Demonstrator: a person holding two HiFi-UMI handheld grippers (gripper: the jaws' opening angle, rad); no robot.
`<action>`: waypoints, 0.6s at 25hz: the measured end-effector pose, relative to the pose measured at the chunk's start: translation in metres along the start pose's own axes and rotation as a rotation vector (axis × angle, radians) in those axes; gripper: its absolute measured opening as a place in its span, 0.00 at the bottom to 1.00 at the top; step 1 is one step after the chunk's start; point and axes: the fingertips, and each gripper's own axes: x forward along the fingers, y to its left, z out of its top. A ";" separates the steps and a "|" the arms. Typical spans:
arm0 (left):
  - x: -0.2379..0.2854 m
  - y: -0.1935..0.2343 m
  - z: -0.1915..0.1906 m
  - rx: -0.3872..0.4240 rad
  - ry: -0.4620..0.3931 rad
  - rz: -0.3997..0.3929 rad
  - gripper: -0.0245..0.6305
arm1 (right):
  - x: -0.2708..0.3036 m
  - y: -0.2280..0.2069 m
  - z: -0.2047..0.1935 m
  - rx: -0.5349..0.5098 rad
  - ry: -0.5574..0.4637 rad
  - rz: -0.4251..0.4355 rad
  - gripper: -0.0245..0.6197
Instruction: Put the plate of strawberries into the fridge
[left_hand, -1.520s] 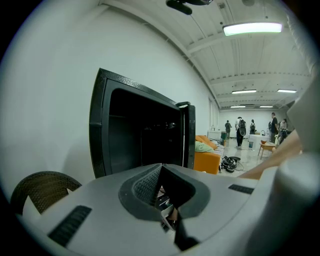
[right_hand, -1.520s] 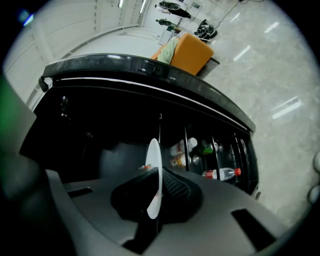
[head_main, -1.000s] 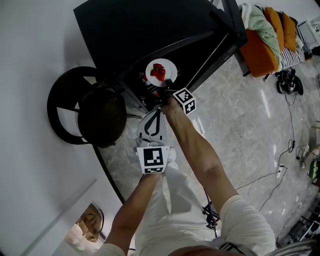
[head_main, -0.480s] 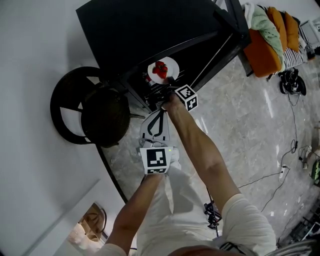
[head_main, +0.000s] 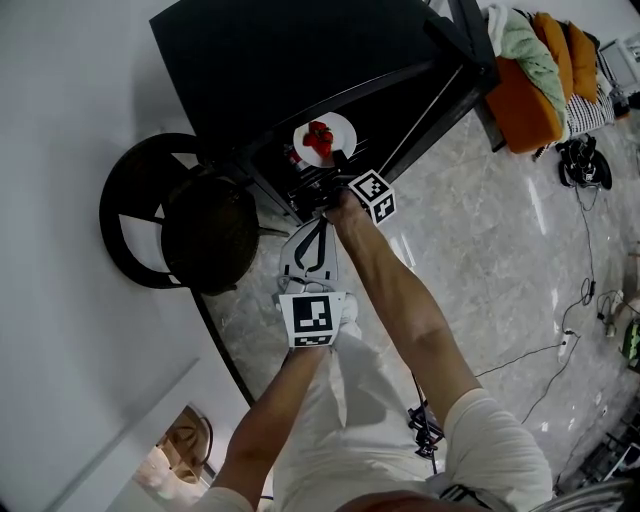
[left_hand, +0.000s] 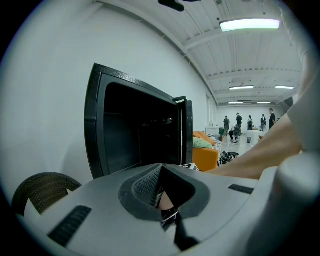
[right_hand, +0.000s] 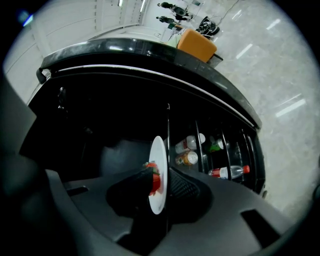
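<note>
Our right gripper (head_main: 340, 162) pinches the plate (head_main: 325, 140) by its near rim, seemingly to keep the strawberries (head_main: 318, 138) level at the mouth of the open fridge (head_main: 280, 60). Our left gripper (head_main: 316, 228), jaws pressed together and empty, hangs nearer us, clear of the door's bottles (right_hand: 190, 145).

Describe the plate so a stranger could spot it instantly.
Find the big black fridge standing with its door open. At its opening, the right gripper grips a round plate by the rim. It alone is flat and white, with red strawberries on it; its neighbours are bottles racked beside it.
</note>
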 end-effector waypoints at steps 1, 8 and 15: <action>0.000 0.000 0.000 0.000 0.000 0.000 0.04 | -0.001 0.000 0.000 -0.002 0.004 0.001 0.19; -0.003 -0.004 0.004 0.008 -0.008 -0.002 0.04 | -0.010 -0.003 0.007 -0.020 0.010 0.009 0.20; -0.007 -0.007 0.010 0.004 -0.016 -0.008 0.04 | -0.024 -0.002 0.008 -0.047 0.016 -0.001 0.19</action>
